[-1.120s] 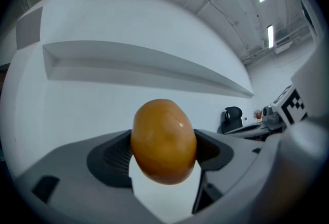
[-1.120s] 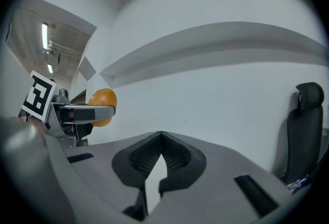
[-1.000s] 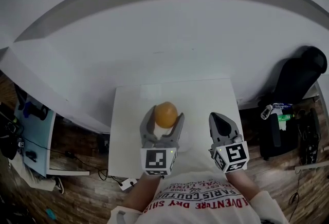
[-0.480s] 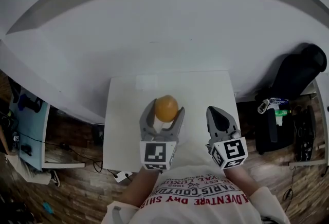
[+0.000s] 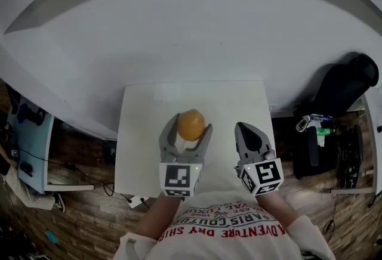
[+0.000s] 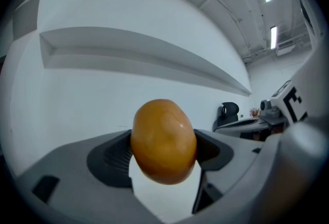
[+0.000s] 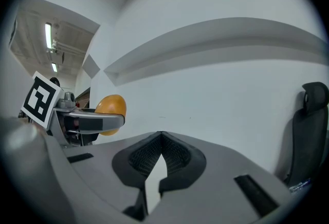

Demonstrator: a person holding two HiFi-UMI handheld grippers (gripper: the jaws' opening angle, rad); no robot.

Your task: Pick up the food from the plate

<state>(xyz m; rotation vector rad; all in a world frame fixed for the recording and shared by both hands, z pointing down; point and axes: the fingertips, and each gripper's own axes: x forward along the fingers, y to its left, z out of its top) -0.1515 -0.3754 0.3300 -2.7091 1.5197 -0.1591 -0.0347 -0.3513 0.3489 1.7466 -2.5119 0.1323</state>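
Note:
A round orange-brown piece of food hangs above the white table, with my left gripper shut on it. In the left gripper view the food fills the gap between the two dark pads and both sides press on it. My right gripper is beside it on the right, level, with its jaws shut and nothing between them. From the right gripper view, the food shows at the left in the other gripper. I cannot make out a plate on the white tabletop.
The small white table stands against a white wall with a long ledge. A black chair and dark bags are at the right on the wooden floor. A blue-topped desk with cables is at the left.
The head view has shifted slightly, so the table sits a little higher in the picture. Both grippers keep their places, and the left one still holds the food.

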